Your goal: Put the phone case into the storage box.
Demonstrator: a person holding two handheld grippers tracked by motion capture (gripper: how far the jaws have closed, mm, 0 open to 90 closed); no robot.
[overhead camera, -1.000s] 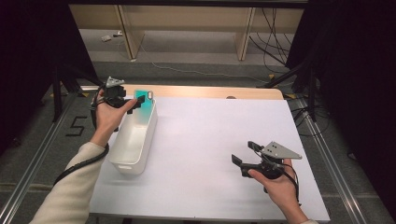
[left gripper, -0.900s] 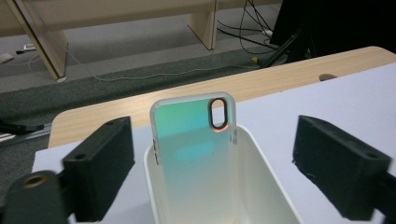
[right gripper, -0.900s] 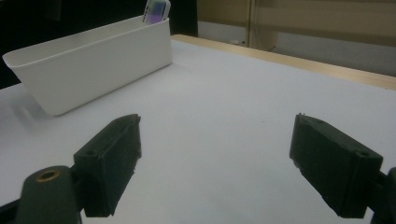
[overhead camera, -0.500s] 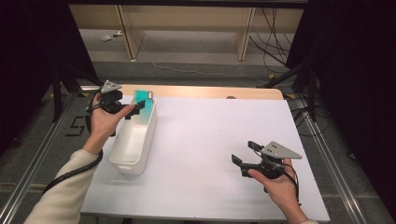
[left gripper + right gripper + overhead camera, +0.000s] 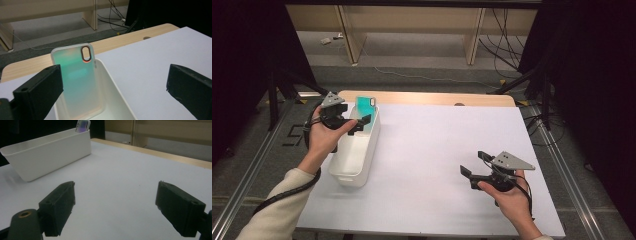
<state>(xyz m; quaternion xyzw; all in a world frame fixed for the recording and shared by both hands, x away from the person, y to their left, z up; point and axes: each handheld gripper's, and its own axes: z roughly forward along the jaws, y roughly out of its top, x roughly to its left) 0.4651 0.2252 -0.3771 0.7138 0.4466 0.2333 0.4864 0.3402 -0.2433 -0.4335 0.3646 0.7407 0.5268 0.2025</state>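
Phone case (image 5: 366,111) is in the bin (image 5: 354,165); release looks done.
We hold the left gripper (image 5: 358,121) wide beside the case, nothing between its jaws; the right gripper (image 5: 473,169) rests wide, empty, well apart.

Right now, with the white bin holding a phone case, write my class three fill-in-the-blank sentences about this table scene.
1. The phone case stands leaning inside the white ____.
2. The left claw has its jaws ____, with nothing gripped between them.
3. The right claw hovers over the ____ table surface, far from the bin.

Missing words: bin; open; white
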